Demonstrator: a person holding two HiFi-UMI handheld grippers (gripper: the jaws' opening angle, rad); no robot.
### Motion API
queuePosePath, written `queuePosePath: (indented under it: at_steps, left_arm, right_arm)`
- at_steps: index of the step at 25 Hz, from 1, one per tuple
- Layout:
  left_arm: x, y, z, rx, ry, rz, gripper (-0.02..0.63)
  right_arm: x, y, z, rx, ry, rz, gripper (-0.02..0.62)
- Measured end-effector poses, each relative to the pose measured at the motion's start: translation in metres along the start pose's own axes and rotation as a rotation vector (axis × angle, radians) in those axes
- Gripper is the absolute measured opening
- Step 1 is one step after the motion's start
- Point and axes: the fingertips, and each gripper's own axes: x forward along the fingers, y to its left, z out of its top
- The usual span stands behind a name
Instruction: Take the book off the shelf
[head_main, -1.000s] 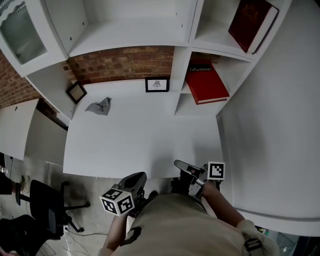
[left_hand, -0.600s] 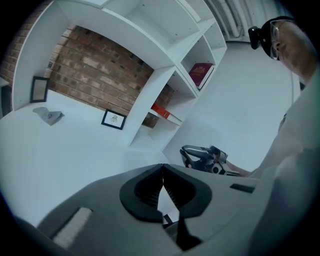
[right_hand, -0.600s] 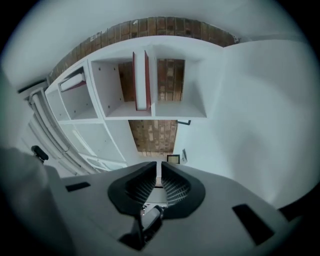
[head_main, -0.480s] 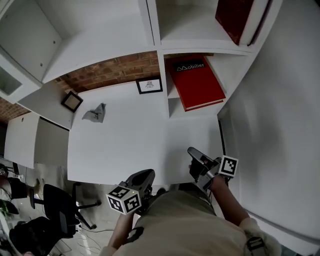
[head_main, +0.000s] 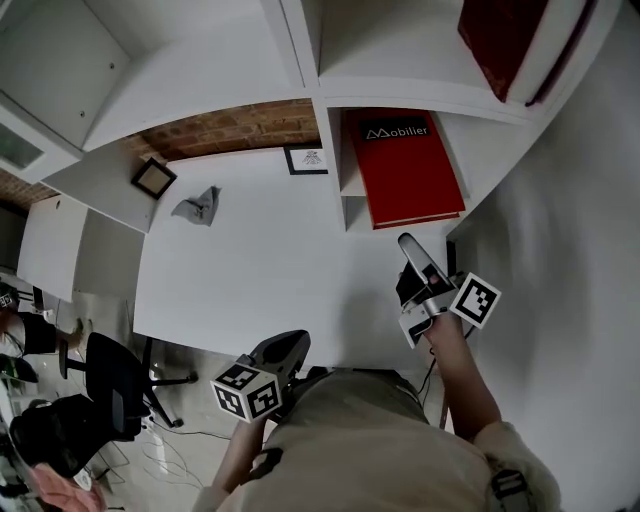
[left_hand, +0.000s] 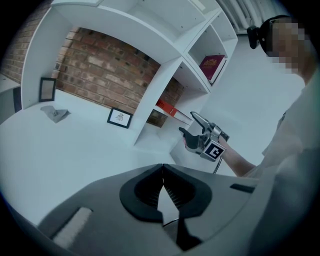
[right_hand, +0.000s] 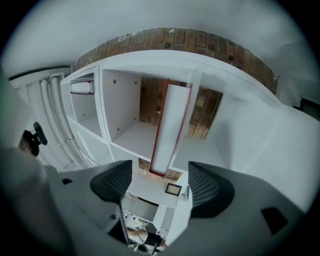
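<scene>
A red book (head_main: 405, 165) lies flat in the lowest shelf bay, its front end jutting past the shelf edge. My right gripper (head_main: 403, 268) hovers over the white desk (head_main: 260, 270) just short of that end. Its jaws are opening and nothing is between them. In the right gripper view the book (right_hand: 170, 120) shows edge-on, pale pages inside a red cover, ahead of the right gripper (right_hand: 160, 185). My left gripper (head_main: 285, 350) stays low at the desk's near edge; in its own view the left gripper (left_hand: 162, 167) is shut and empty.
A dark red book (head_main: 510, 35) leans in the shelf bay above. On the desk by the brick wall stand two small framed pictures (head_main: 306, 160) (head_main: 153, 177), with a crumpled grey cloth (head_main: 197, 208) between them. An office chair (head_main: 100, 385) stands on the floor at the left.
The right gripper has moved forward from the desk's near edge towards the red book, and its jaws have gone from closed to spread. The left gripper has hardly moved.
</scene>
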Motion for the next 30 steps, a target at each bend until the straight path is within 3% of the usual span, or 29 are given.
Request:
queuePosePath:
  at_steps: [2,10,16,23,24,25,30]
  left_arm:
    - [0.001,0.001,0.004,-0.002,-0.014,0.017,0.003]
    - [-0.004,0.003,0.006,-0.027,-0.052,0.075,0.003]
    - [-0.008,0.000,0.004,-0.023,-0.063,0.082,0.003]
    - [-0.022,0.003,0.002,-0.030,-0.094,0.086,0.003]
    - [-0.024,0.004,0.001,-0.032,-0.096,0.085,0.003]
    - [-0.027,0.005,0.001,-0.034,-0.099,0.084,0.003]
    - [-0.047,0.013,-0.004,-0.056,-0.130,0.089,0.003]
  right_arm:
    - [0.012,0.003,0.012,-0.009,-0.008,0.014,0.302]
    - [0.037,-0.004,0.030,0.125,-0.017,0.019,0.302]
    - [0.043,-0.017,0.037,0.208,-0.062,-0.006,0.302]
    - [0.050,-0.020,0.033,0.279,-0.047,-0.024,0.298]
    - [0.050,-0.019,0.031,0.286,-0.044,-0.021,0.274]
    - [0.049,-0.019,0.031,0.291,-0.046,-0.018,0.167]
    - [0.046,-0.016,0.027,0.277,-0.077,-0.034,0.150]
